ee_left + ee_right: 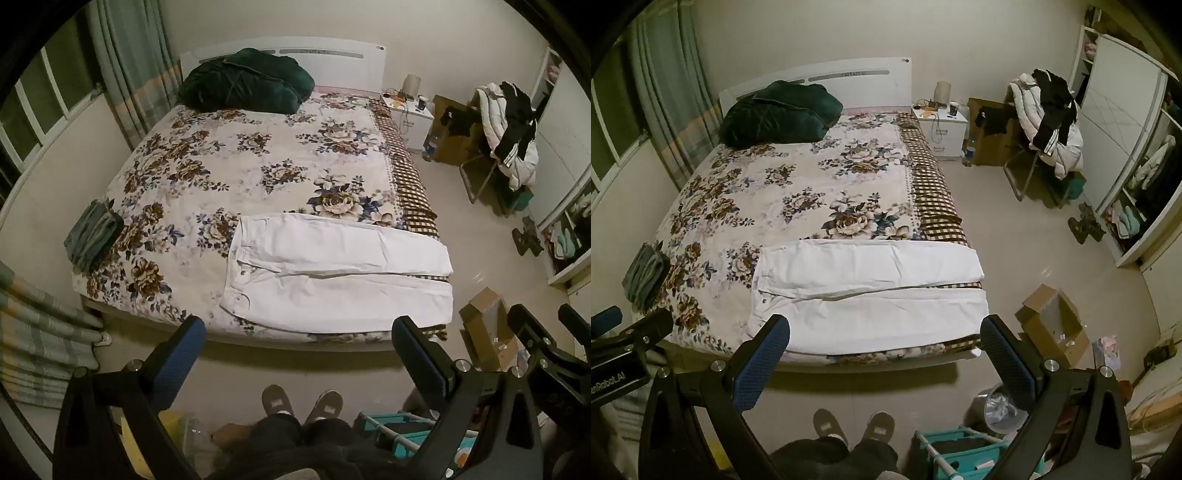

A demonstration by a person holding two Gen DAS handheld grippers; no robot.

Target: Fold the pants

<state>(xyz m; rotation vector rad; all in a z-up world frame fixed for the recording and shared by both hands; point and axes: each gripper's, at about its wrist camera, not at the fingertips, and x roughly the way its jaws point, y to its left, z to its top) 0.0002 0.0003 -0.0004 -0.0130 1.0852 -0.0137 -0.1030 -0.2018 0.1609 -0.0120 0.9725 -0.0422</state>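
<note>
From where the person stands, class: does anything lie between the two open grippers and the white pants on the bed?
Nothing visible does. The white pants lie flat at the bed's near edge, with only bare floor before the left gripper and right gripper.

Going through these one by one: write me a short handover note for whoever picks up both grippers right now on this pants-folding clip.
Left hand-held gripper: open, empty, held above the floor short of the bed's foot.
Right hand-held gripper: open, empty, likewise short of the bed.
White pants: laid flat across the foot of the floral bed, waistband toward the window side, legs side by side running toward the wardrobe side, hems at the bed's edge.
Done: pants spread out; no fold visible yet.
Left: every fold, probably leg over leg first, then hems toward the waistband.
Nearby: a folded grey-green garment at the bed's window-side edge.
</note>
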